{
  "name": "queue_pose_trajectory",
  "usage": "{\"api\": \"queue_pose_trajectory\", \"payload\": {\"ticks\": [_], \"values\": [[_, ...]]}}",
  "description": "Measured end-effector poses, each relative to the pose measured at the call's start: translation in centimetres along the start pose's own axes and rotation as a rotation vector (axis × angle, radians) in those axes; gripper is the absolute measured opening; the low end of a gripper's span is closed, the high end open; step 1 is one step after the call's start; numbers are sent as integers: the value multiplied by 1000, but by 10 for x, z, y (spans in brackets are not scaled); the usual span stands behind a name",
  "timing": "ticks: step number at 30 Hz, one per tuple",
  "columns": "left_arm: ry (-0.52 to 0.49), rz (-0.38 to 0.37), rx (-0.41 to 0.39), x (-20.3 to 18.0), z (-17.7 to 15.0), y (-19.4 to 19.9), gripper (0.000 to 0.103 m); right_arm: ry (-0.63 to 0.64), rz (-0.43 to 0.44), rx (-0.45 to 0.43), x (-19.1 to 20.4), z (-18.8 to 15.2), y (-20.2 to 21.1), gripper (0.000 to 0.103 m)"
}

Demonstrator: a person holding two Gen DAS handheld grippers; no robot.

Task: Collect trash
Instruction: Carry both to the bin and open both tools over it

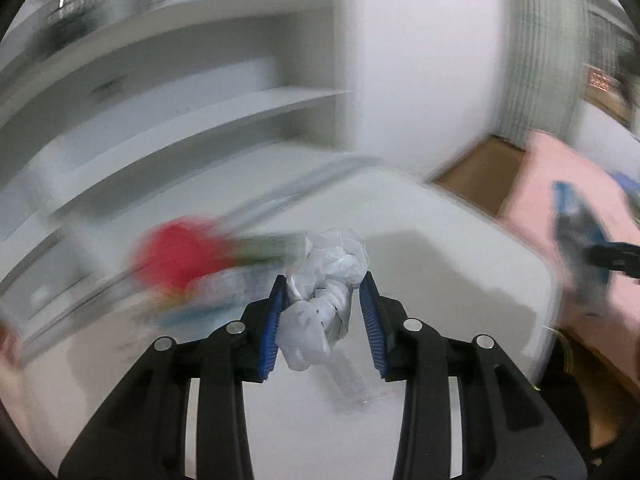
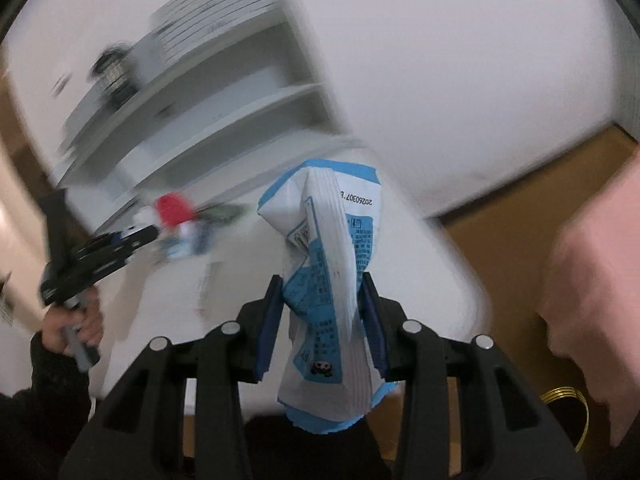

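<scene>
My left gripper [image 1: 325, 300] is shut on a crumpled white plastic wad [image 1: 328, 280], held above a white table [image 1: 460, 264]. The right gripper [image 2: 322, 300] is shut on a blue and white snack wrapper [image 2: 328, 264] that sticks up and hangs down between its blue pads. Blurred trash with a red piece [image 1: 176, 256] lies on the table to the left; in the right wrist view the same red piece [image 2: 172, 208] shows. In that view a hand [image 2: 76, 324] holds the left gripper's black body [image 2: 96, 256] at the left edge.
A flat clear plastic piece [image 1: 352, 384] lies on the table near me. White shelves [image 1: 240, 112] stand behind the table. A pink surface [image 1: 560, 184] and brown floor [image 1: 480, 176] lie to the right. A yellow cord [image 2: 572, 400] is at lower right. Both views are motion-blurred.
</scene>
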State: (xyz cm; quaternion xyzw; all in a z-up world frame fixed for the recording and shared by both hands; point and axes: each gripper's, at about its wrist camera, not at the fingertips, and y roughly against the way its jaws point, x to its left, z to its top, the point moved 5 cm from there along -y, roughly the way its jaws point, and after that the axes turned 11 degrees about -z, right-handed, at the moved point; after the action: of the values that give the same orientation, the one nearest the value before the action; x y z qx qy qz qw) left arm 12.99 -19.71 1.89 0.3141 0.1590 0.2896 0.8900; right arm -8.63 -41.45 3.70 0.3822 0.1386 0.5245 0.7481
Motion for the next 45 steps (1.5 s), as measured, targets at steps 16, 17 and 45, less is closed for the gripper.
{"api": "queue_pose_trajectory", "payload": {"ticks": [16,17,45], "values": [[-330,-606,284,-417,-91,-225,36,-615,-611,168,-364,-202,9,38],[-341,-606,321,-429,-108,-247,36,-642,-611,186,-374,-214,3,38],[-343,-567,473,-494,-211,-357,36,-804,-500,161,-443,-285,-16,81]]}}
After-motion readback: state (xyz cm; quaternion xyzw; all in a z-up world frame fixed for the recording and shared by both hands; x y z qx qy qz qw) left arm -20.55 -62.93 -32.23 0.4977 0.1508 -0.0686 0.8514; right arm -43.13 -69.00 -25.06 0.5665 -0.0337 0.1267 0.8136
